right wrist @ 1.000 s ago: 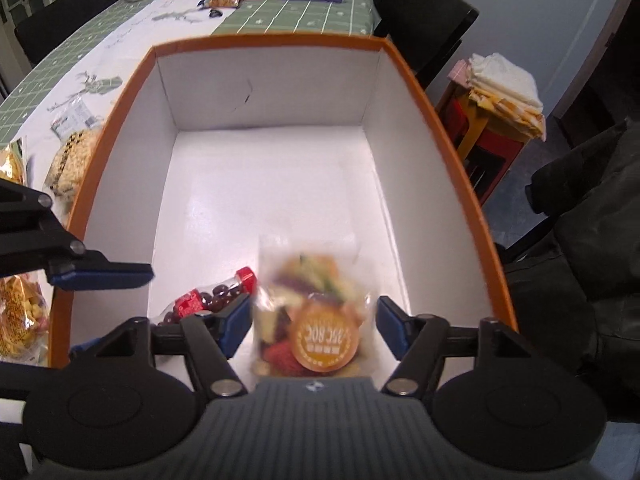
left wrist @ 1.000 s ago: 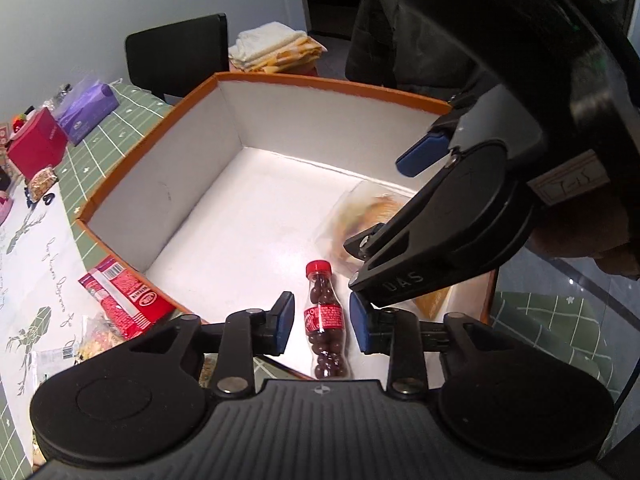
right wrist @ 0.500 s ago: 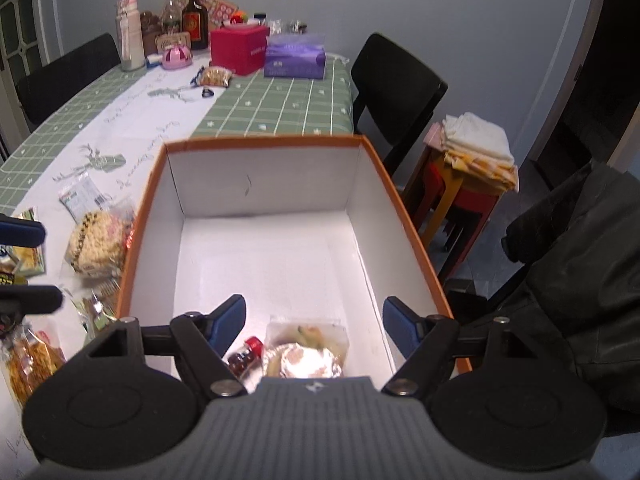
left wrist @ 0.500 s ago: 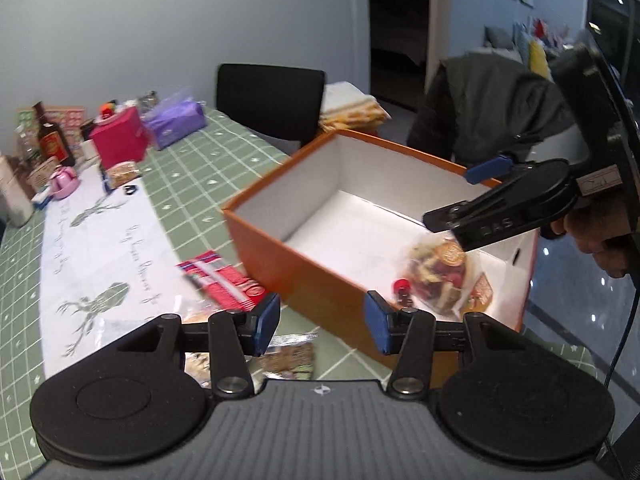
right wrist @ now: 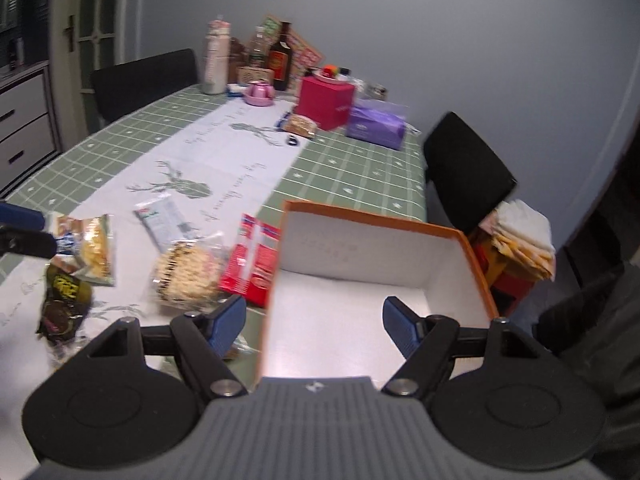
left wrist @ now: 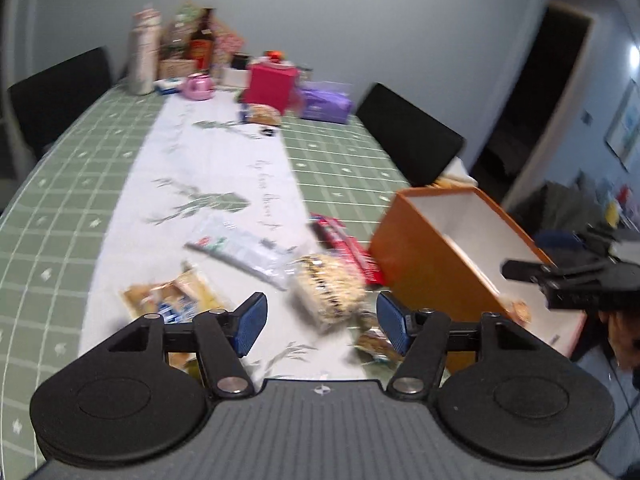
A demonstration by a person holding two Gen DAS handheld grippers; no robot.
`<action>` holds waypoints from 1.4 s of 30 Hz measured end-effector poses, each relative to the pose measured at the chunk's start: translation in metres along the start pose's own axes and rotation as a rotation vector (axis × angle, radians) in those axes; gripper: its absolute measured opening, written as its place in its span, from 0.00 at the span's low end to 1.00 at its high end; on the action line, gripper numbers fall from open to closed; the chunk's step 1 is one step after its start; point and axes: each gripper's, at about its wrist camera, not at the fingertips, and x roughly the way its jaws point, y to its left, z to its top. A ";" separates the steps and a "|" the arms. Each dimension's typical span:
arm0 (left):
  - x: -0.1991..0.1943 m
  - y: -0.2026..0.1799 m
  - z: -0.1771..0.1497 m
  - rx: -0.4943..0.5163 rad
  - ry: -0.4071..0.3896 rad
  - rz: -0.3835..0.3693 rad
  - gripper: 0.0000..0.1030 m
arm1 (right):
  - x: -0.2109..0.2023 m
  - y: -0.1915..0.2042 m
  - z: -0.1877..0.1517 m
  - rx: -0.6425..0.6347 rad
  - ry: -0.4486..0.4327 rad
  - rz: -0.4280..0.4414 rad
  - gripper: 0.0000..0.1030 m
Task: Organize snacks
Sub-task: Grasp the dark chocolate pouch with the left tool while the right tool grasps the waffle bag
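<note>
An orange box (right wrist: pixel 372 216) with a white inside stands at the table's near right corner; it also shows in the left wrist view (left wrist: pixel 432 264). Loose snacks lie left of it: a round noodle pack (right wrist: pixel 186 276), a red packet (right wrist: pixel 252 260), a clear white packet (right wrist: pixel 164 220), a yellow chip bag (right wrist: pixel 92 248) and a dark packet (right wrist: pixel 60 304). My left gripper (left wrist: pixel 320 322) is open and empty above the noodle pack (left wrist: pixel 328 288). My right gripper (right wrist: pixel 312 324) is open and empty over the box's near end.
The table's far end holds a magenta box (right wrist: pixel 326 100), a purple tissue pack (right wrist: pixel 376 124), bottles (right wrist: pixel 280 56) and a pink pot (right wrist: pixel 260 94). Black chairs (right wrist: pixel 464 172) stand at both sides. Folded cloths (right wrist: pixel 520 232) lie on a stool at right.
Both grippers have pulled up and back out of the box. The left one has swung left over the loose snacks and opened wider. A bottle and a snack bag stayed in the box.
</note>
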 end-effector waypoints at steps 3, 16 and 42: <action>-0.004 0.016 -0.008 -0.033 -0.021 0.078 0.72 | 0.002 0.026 0.001 -0.047 -0.002 0.040 0.72; 0.007 0.067 -0.065 -0.091 0.032 0.068 0.72 | 0.034 0.111 -0.042 -0.182 0.121 0.249 0.85; 0.046 0.059 -0.098 -0.040 0.066 0.067 0.74 | 0.065 0.140 -0.072 -0.201 0.262 0.385 0.89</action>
